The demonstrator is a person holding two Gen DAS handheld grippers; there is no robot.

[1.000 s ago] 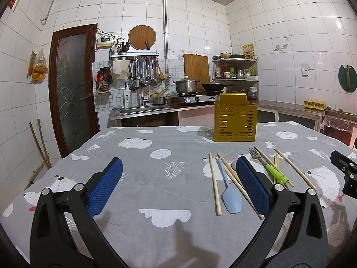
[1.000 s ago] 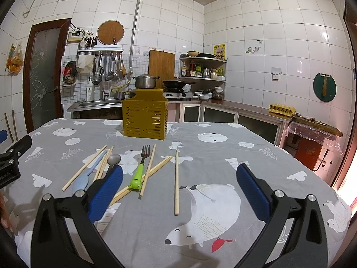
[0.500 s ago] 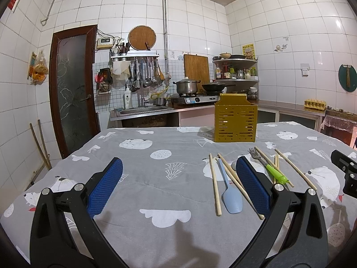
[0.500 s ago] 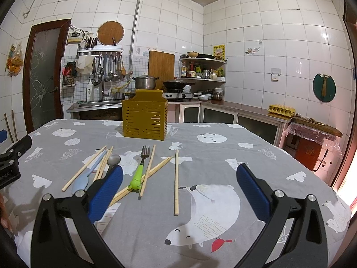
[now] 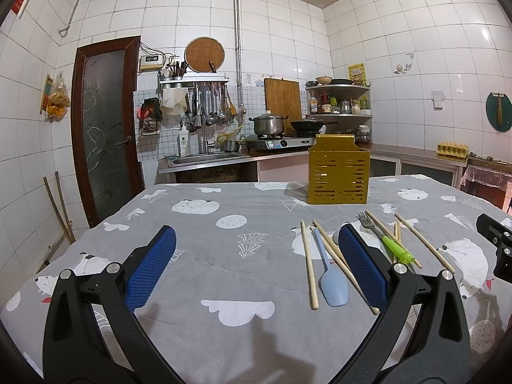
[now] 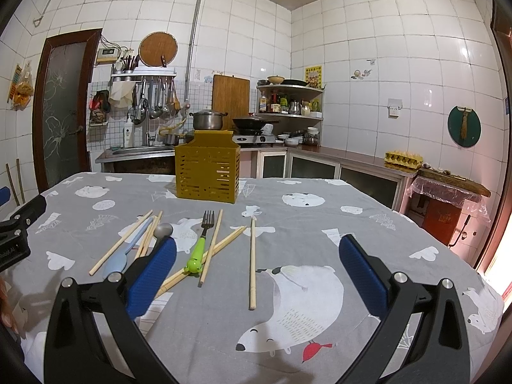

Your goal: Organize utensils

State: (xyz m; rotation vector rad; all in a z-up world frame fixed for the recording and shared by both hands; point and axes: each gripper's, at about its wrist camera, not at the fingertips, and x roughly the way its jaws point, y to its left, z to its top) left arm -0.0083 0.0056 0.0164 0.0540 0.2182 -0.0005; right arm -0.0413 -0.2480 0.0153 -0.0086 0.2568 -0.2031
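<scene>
A yellow slotted utensil holder (image 5: 338, 174) (image 6: 207, 169) stands upright at the far side of the table. In front of it lie several wooden chopsticks (image 5: 308, 262) (image 6: 252, 260), a light blue spoon (image 5: 331, 272) (image 6: 120, 257), a metal spoon (image 6: 163, 230) and a fork with a green handle (image 5: 388, 243) (image 6: 200, 246). My left gripper (image 5: 256, 264) is open and empty, low over the table, left of the utensils. My right gripper (image 6: 257, 272) is open and empty, with the single chopstick between its fingers' line of sight.
The table carries a grey cloth with white animal prints (image 5: 224, 256) (image 6: 320, 224). Behind it are a sink and stove counter (image 5: 224, 156), a brown door (image 5: 105, 134) at left, and a low cabinet with an egg tray (image 6: 403, 160) at right.
</scene>
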